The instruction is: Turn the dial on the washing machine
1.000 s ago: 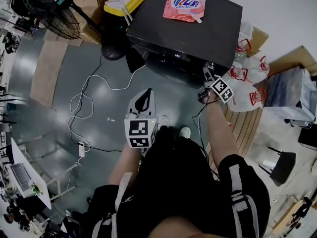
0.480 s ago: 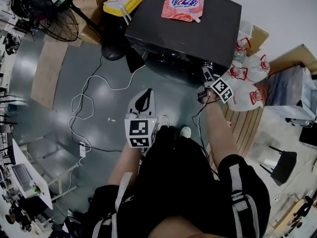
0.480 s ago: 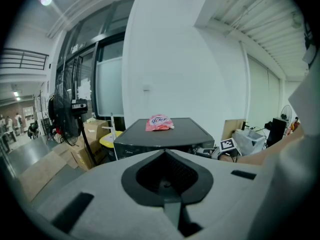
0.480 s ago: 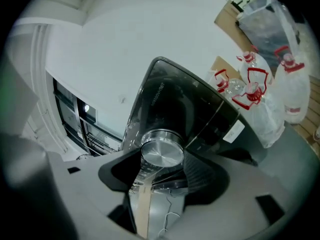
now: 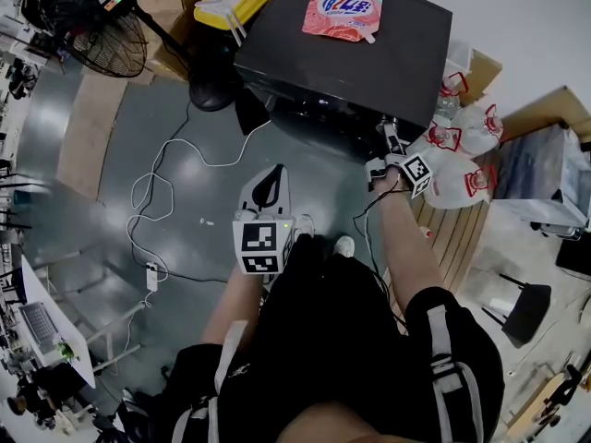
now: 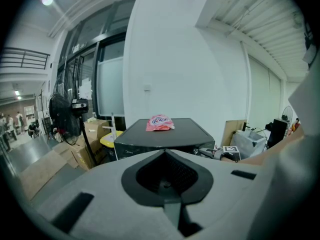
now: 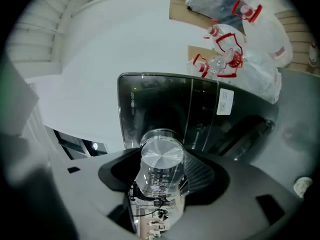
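Your right claw [image 5: 387, 137] is at the front panel of the washing machine [image 5: 369, 58], near its right-hand corner as you stand facing it. The right gripper view shows the shiny round dial [image 7: 161, 155] sitting between the two jaws, with the dark pads closed against its sides. So the claw is gripping the dial, and as I judge it the step in hand is the turn itself: the reach and the grasp look done.

From the head view the dial is mostly hidden behind the claw, so you have to rely on the right gripper view for it.

Your left claw [image 5: 268, 188] hangs low in front of your body over the floor [image 5: 185, 183], well apart from the machine. Its jaws are together with nothing between them, and it plays no part here.

The next move calls for a roll of your right wrist about the dial's own axis. Hold the grip firm so the smooth metal does not slip in the pads. Take care not to push sideways or pull outward while you twist. I cannot tell from these pictures which way the dial should go or how far.

A red pouch [image 5: 343, 5] lies on top of the machine and plastic bags [image 5: 466, 160] sit just beside your right arm; neither is in the way.
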